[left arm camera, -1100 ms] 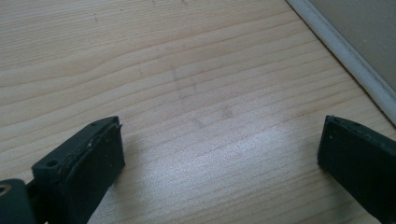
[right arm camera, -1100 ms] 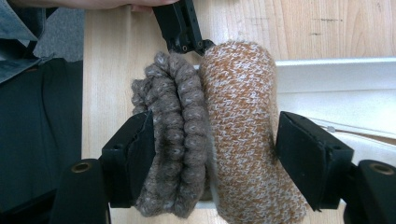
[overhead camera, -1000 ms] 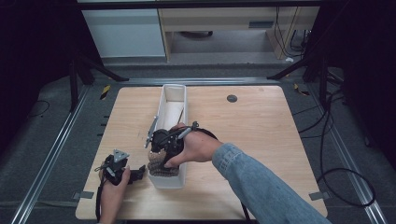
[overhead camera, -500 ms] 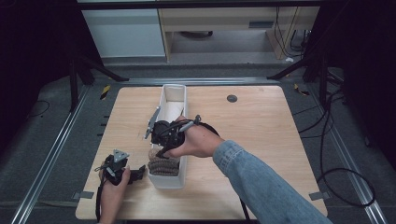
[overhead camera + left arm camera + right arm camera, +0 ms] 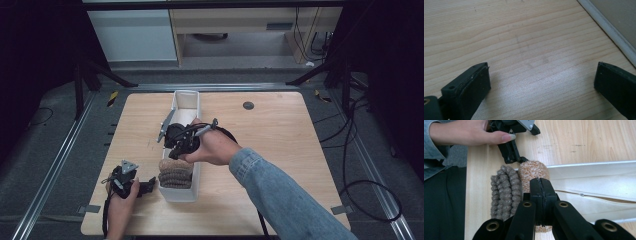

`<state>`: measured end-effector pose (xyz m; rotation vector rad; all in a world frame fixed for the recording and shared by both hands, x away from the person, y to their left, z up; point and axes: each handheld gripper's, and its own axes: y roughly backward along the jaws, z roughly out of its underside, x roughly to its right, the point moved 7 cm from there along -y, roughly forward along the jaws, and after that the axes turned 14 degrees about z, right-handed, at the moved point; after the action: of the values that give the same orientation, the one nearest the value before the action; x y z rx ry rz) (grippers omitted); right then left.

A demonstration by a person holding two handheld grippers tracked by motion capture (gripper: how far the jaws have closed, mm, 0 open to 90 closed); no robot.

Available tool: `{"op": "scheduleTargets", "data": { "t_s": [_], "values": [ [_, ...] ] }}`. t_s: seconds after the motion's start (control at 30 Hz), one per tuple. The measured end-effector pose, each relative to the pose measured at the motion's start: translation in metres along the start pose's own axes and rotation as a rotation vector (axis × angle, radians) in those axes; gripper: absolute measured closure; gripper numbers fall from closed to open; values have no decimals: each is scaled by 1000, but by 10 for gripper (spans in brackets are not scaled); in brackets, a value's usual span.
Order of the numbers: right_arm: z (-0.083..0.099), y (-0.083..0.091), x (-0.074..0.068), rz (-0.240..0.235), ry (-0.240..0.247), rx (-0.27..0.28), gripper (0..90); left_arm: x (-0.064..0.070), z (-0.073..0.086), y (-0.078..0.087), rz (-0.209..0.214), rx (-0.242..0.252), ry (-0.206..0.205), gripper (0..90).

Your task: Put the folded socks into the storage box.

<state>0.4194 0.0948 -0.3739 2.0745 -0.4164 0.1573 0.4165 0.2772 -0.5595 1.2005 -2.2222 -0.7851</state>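
No brand, label or legible writing appears on any item.

Left side: the left gripper rests low on the wooden table, near its front-left corner, held in the person's left hand. Its jaws stand wide apart with nothing between them; the left gripper view shows bare wood grain between the pads, and the white bin wall at the upper right.

Centre: a long, narrow white bin runs from front to back on the table. At its near end lie a grey-brown knitted roll and, just beside it, an orange-and-white speckled roll. The right gripper hangs over the bin above these rolls, held by the right hand in a denim sleeve. Its jaws are pressed together; whether they pinch the speckled roll beneath cannot be told.

Right side: the table is pale wood with a dark round grommet near the far edge. Around it: grey floor, metal rails, black stand legs, trailing cables, and pale cabinets at the back.
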Motion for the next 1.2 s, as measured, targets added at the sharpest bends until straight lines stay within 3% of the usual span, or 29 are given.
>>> {"op": "scheduleTargets", "data": {
  "t_s": [0.27,0.43,1.2],
  "values": [
    [5,-11,1,6,4,-30,900,0,0,0,0,0,1,0],
    [10,-22,-3,-15,9,-50,900,0,0,0,-1,2,0,0],
    [22,-43,-13,-38,7,-76,900,0,0,0,-1,2,-1,0]
  ]
}}
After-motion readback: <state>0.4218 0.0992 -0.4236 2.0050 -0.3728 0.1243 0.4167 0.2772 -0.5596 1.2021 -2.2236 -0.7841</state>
